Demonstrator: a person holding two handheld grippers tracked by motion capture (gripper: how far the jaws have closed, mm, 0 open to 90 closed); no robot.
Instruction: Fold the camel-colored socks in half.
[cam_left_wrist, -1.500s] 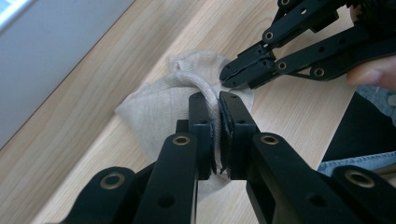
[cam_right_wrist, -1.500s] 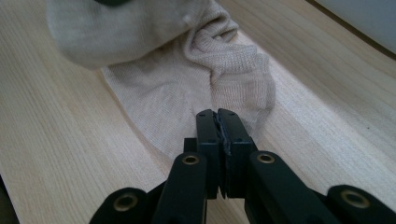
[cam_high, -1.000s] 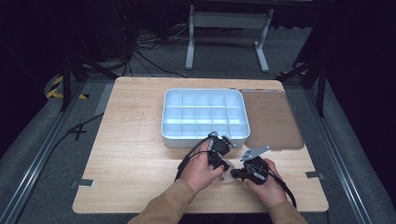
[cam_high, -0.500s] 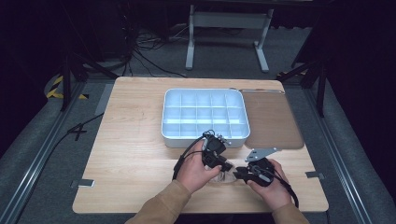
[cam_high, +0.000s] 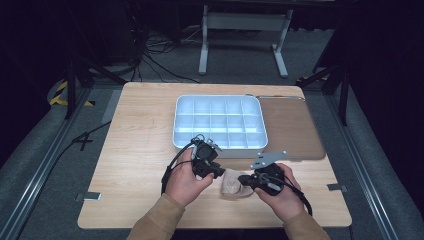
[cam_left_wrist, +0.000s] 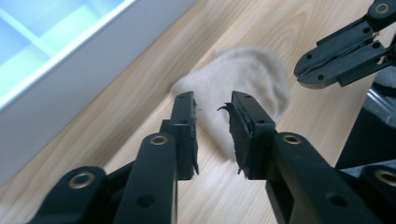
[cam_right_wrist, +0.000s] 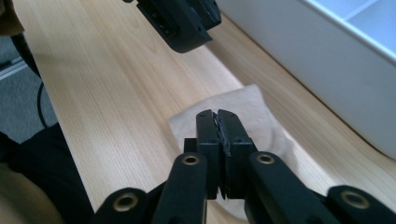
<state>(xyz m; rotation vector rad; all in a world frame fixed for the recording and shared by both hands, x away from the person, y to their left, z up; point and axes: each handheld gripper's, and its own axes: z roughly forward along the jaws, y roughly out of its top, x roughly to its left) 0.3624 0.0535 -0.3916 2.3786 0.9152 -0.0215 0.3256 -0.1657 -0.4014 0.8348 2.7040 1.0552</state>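
Left claw (cam_left_wrist: 212, 112) jaws apart, just closing in, nothing pinched. Right claw (cam_right_wrist: 217, 116) jaws together over the beige cloth (cam_high: 233, 183), which lies on the bench (cam_high: 140, 145) beside the tray (cam_high: 180, 140). Pinch opposite edges, lift evenly.

Light wood surface (cam_high: 140, 150), rectangular, rounded corners, set on grey carpeted floor (cam_high: 45, 170). Brown mat (cam_high: 290, 125) lies on its right part. Metal rails (cam_high: 30, 200) run along the floor on both sides of the surface. Beyond the far edge: a grey metal stand (cam_high: 240, 22) with two legs, and black cables (cam_high: 155, 62) loose on the floor. Yellow-black hazard tape (cam_high: 62, 92) at left. Surroundings dark; lighting falls mainly on the surface.
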